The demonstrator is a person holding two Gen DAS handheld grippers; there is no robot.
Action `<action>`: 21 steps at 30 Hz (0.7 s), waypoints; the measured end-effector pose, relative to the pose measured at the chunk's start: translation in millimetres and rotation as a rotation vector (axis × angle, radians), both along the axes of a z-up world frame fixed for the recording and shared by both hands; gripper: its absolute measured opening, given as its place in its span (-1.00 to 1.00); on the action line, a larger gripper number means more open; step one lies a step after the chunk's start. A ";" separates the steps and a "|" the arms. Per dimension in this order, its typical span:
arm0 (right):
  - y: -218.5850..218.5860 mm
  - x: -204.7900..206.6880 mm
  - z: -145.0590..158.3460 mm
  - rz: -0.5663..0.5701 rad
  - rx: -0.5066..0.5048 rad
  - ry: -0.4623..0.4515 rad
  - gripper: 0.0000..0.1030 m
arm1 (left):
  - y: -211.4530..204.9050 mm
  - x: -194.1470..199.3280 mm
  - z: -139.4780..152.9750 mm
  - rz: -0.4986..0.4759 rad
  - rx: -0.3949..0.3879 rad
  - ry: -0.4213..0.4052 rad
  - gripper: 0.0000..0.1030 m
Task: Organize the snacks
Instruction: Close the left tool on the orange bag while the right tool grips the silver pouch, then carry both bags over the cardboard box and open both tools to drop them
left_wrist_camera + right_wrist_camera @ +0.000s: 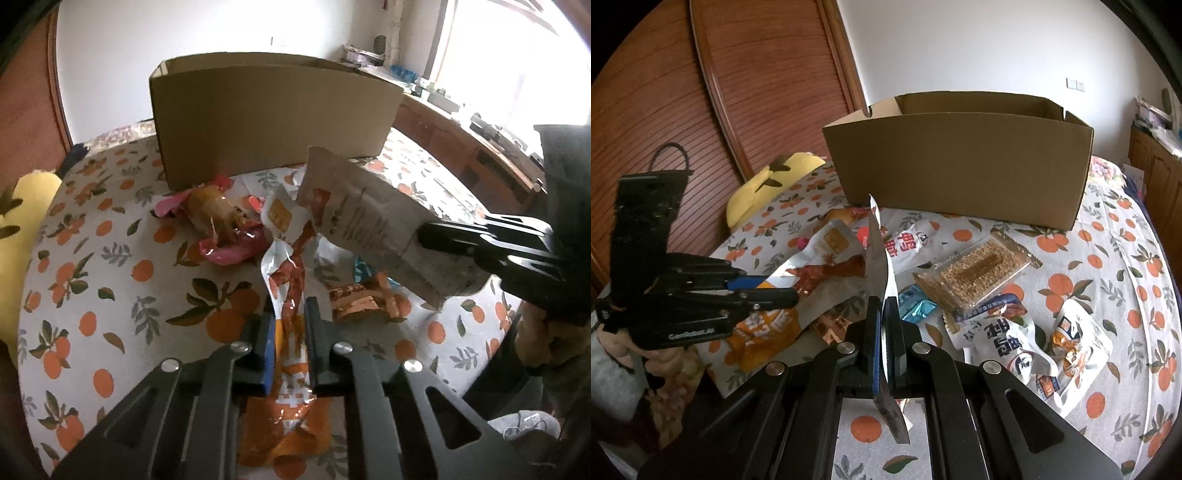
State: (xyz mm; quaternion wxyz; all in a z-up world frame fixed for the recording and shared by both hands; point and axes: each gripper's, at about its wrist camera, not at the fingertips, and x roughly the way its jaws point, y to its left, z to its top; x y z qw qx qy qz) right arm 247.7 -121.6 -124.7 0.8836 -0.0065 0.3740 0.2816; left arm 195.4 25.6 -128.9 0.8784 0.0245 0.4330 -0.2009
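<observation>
The left hand-held gripper (pixel 290 325) is clenching an orange-and-white snack pouch (pixel 291 295), whose long axis is running away from the camera toward the cardboard box (pixel 273 114). The right hand-held gripper (pixel 882 321) is grasping a pale flat packet (pixel 365 225) edge-on, its length pointing up and forward toward the box. Both are angling downward over the orange-print bedspread (pixel 110 236). Loose snacks are lying between them and the box's near wall, with a clear wrapped cracker bar (pixel 975 273) to the right. Open bedspread is showing at right.

Both wrist views angled down, close, sharing box (pixel 273 110)
</observation>
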 end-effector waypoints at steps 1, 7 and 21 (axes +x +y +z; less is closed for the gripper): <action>0.2 -0.6 0.0 0.000 -0.001 -0.002 -1.00 | -0.7 -1.5 1.3 0.000 0.004 -0.007 -0.83; 0.3 -4.9 1.7 -0.001 0.002 -0.014 -1.00 | -2.2 -11.7 15.6 0.006 0.006 -0.058 -0.85; -14.0 3.5 39.4 -0.002 -0.009 -0.084 -1.00 | 3.8 -0.6 60.2 0.033 -0.032 -0.155 -0.84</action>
